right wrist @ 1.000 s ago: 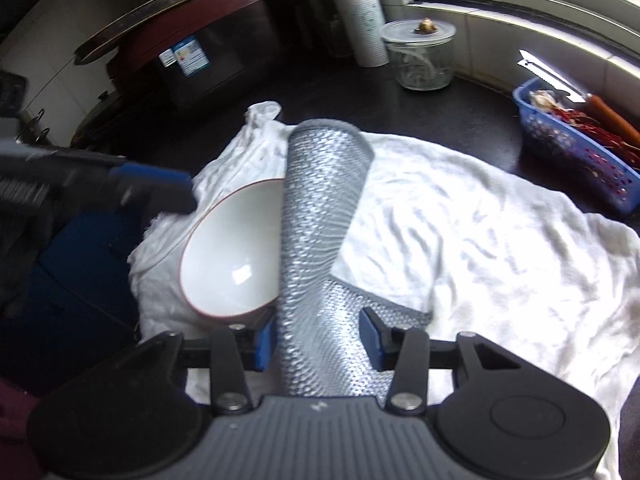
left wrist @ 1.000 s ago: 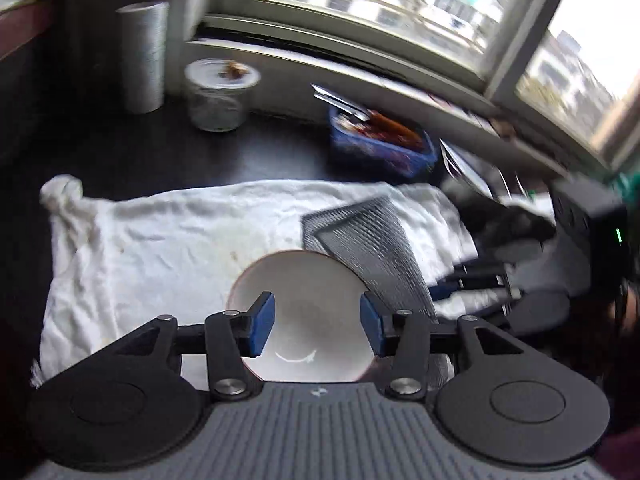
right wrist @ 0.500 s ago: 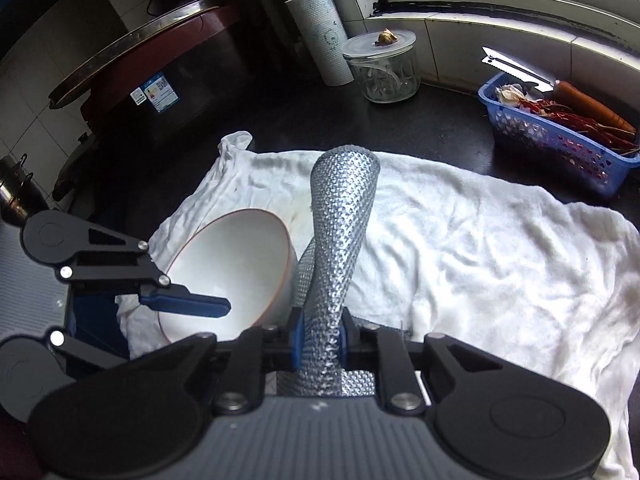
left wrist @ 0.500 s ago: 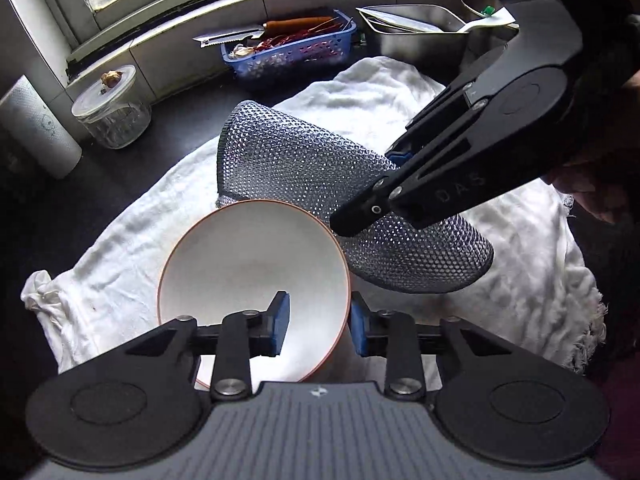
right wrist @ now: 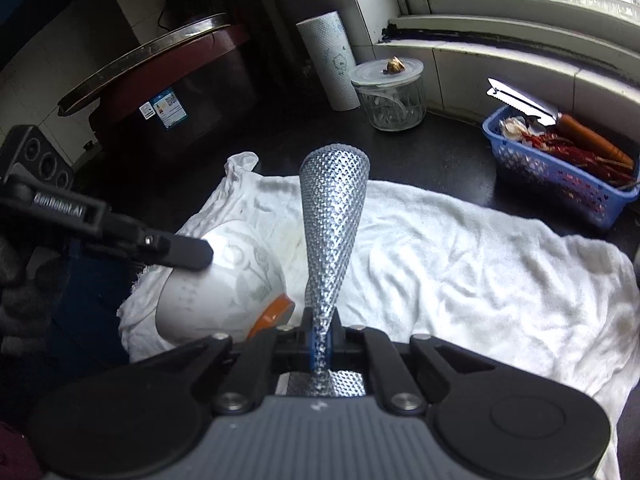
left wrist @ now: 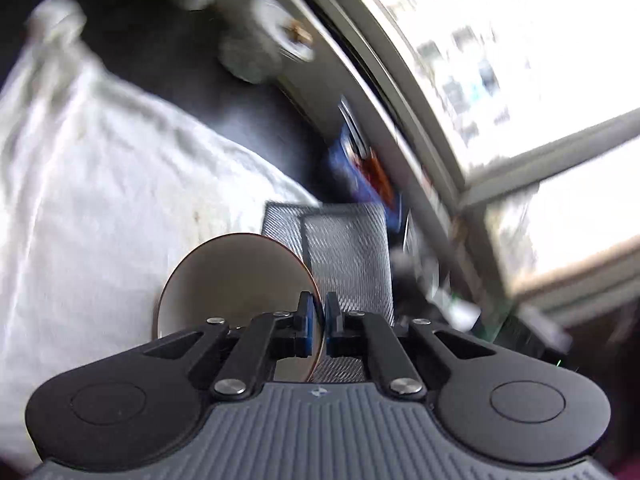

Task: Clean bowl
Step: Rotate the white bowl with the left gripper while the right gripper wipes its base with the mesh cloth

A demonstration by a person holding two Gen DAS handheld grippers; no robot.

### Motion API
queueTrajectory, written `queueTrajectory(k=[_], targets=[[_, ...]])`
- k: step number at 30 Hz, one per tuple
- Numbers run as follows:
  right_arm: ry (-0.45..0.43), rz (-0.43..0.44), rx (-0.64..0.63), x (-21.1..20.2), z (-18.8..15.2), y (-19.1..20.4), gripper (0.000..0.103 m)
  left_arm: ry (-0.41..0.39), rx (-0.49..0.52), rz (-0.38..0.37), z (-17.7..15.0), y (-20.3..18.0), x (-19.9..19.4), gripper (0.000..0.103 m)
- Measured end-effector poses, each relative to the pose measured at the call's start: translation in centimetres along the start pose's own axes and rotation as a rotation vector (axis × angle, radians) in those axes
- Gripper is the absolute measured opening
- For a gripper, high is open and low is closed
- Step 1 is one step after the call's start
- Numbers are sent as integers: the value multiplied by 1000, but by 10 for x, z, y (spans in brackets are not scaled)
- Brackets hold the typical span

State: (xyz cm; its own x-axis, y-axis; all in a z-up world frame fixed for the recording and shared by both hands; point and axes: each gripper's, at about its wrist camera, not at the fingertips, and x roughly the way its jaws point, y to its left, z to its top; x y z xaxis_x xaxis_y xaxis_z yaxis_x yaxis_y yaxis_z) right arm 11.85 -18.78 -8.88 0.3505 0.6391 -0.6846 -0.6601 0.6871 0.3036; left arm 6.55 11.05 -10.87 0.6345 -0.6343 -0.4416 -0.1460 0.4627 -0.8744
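A white bowl (left wrist: pixel 236 280) with an orange-brown rim is tilted on its side. My left gripper (left wrist: pixel 318 320) is shut on its rim, and the view is blurred. In the right wrist view the bowl's pale outside (right wrist: pixel 216 288) shows at lower left, held by the left gripper's black finger (right wrist: pixel 176 250). My right gripper (right wrist: pixel 322 340) is shut on a silver mesh scrubbing cloth (right wrist: pixel 332 220), which stands up folded just right of the bowl. The cloth also shows in the left wrist view (left wrist: pixel 344 248), behind the bowl.
A white towel (right wrist: pixel 460 260) covers the dark counter. A blue basket (right wrist: pixel 560 168) with a peeler and red peppers sits at the right by the windowsill. A glass jar (right wrist: pixel 390 96) and a paper roll (right wrist: pixel 330 64) stand at the back. A dark cooker (right wrist: pixel 168 92) is at the left.
My left gripper has closed fully on the bowl's rim and tipped the bowl onto its side. My right gripper has pinched the mesh cloth tighter, beside the bowl.
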Motion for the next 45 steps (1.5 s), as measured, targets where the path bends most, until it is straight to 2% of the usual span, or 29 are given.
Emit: queueTrajectory(k=[3, 7, 12, 18, 22, 26, 30, 38, 43, 45], targets=[[29, 0, -67, 12, 5, 12, 4, -51, -99, -44, -2, 17, -7, 5], [61, 11, -160, 29, 8, 26, 4, -74, -122, -68, -6, 26, -16, 5], [136, 32, -367, 63, 6, 46, 5, -98, -245, -149, -4, 45, -16, 7], [170, 114, -611, 65, -12, 72, 5, -102, -297, -177, -8, 52, -6, 10], [152, 106, -648, 56, -12, 74, 5, -89, -310, -184, -8, 55, -4, 11], [147, 56, -762, 61, -8, 75, 4, -89, -342, -214, -10, 62, -4, 11], [146, 97, -894, 72, -11, 76, 5, -95, -357, -220, -11, 64, -2, 11], [127, 163, -913, 70, -22, 85, 5, -122, -385, -225, -9, 69, -5, 12], [77, 199, -809, 47, -18, 82, 5, -124, -376, -217, -8, 69, -7, 12], [50, 203, -701, 33, -12, 71, 5, -125, -360, -205, -7, 66, -8, 12]])
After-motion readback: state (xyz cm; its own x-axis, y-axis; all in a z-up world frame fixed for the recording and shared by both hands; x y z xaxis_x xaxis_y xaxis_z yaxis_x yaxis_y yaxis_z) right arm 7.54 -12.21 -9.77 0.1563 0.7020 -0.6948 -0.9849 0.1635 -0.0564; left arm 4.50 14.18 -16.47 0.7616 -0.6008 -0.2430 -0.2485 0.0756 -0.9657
